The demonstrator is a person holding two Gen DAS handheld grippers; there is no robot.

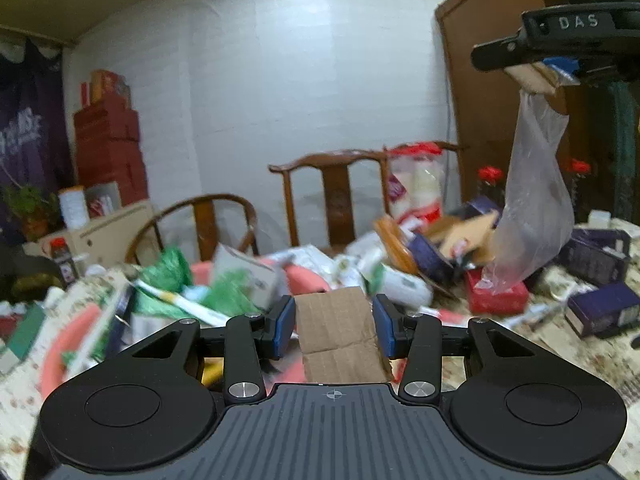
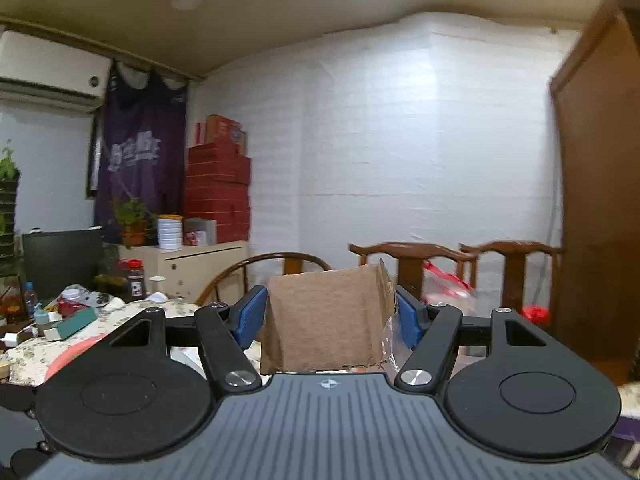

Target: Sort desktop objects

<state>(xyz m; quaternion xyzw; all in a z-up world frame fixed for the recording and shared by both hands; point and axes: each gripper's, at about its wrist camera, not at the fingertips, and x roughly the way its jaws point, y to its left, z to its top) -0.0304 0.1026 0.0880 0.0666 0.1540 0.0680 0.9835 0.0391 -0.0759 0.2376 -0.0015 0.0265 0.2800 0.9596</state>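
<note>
The left gripper has its two blue-padded fingers partly closed on a folded piece of brown corrugated cardboard. The cardboard fills the gap between the pads, touches both, and runs from the fingertips back to the gripper body. Beyond these fingertips lies a cluttered table with a floral cloth, heaped with green plastic bags, white packets and dark purple boxes. A red rectangular box sits ahead and to the right of the fingers, and two wooden chairs stand past the heap.

The right gripper stands wider, its blue pads pressed against both sides of a larger brown cardboard box piece that spans the whole gap and rises above the fingertips. A bit of crinkled clear plastic is caught beside the right finger. In the left wrist view this same gripper appears high and to the right of the left fingers, with the cardboard clamped in it and a translucent plastic bag hanging down from it; the bag's lower end reaches just above the red box, though I cannot tell whether it touches. Past the right gripper's fingertips stand the chair backs and a white wall; to their left a stack of red boxes rises behind a cream cabinet.
</note>
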